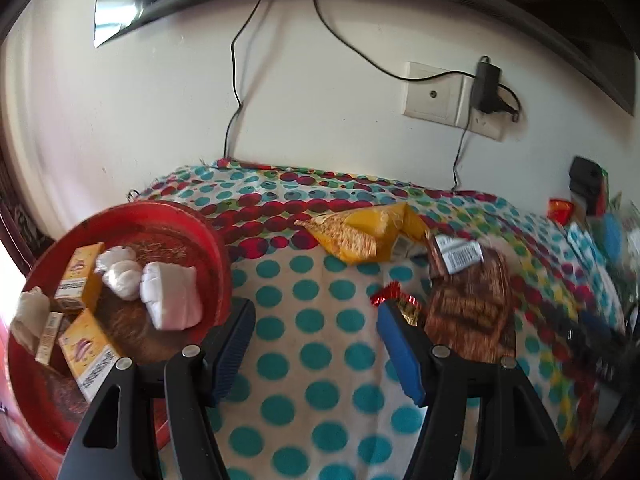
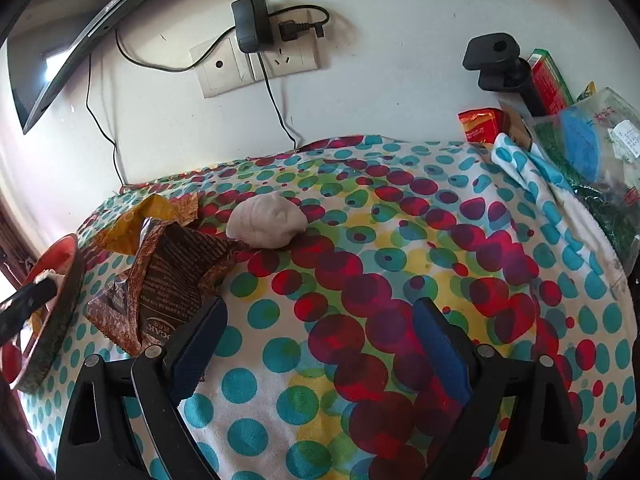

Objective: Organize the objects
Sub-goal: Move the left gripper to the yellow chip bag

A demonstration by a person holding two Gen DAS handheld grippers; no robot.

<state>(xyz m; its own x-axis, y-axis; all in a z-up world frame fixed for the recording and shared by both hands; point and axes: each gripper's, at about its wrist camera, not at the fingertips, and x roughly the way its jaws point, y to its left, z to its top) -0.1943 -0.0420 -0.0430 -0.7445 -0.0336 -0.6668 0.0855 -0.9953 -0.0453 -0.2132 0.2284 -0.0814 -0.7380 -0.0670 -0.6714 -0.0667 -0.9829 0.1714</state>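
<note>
Right wrist view showed a pale bundle (image 2: 267, 222) beyond the wide, empty right gripper (image 2: 320, 344); left gripper (image 1: 316, 344) likewise wide beside a red bowl (image 1: 192, 216) of boxes (image 1: 78, 280) and bundles

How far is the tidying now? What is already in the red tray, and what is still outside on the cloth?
Partly done. The red tray already holds yellow boxes and white bundles. Nothing is in hand: the left gripper and right gripper are both open and empty. Still on the dotted cloth: a white bundle, the brown packet, the yellow packet and a small red-gold wrapper.
</note>
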